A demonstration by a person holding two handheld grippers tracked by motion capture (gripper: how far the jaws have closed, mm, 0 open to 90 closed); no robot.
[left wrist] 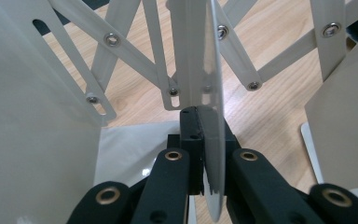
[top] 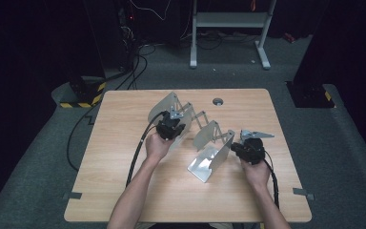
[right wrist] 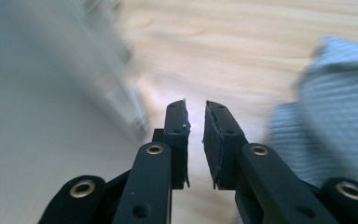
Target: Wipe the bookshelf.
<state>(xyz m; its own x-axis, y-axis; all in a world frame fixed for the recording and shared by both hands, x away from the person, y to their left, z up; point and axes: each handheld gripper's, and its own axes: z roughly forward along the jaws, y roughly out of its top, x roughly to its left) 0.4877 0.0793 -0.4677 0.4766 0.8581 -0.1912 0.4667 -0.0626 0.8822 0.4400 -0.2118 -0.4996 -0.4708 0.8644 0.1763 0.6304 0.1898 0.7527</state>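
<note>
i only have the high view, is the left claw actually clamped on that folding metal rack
Observer: Yes. In the left gripper view the left claw is shut on a thin upright panel of the rack.
Operator: and the right claw, holding anything
Observer: No. In the right gripper view the right claw has a narrow gap between its pads and nothing in it.
Operator: what's behind the panel on the left side
Observer: Crossed scissor links, riveted together, above the wooden table.
</note>
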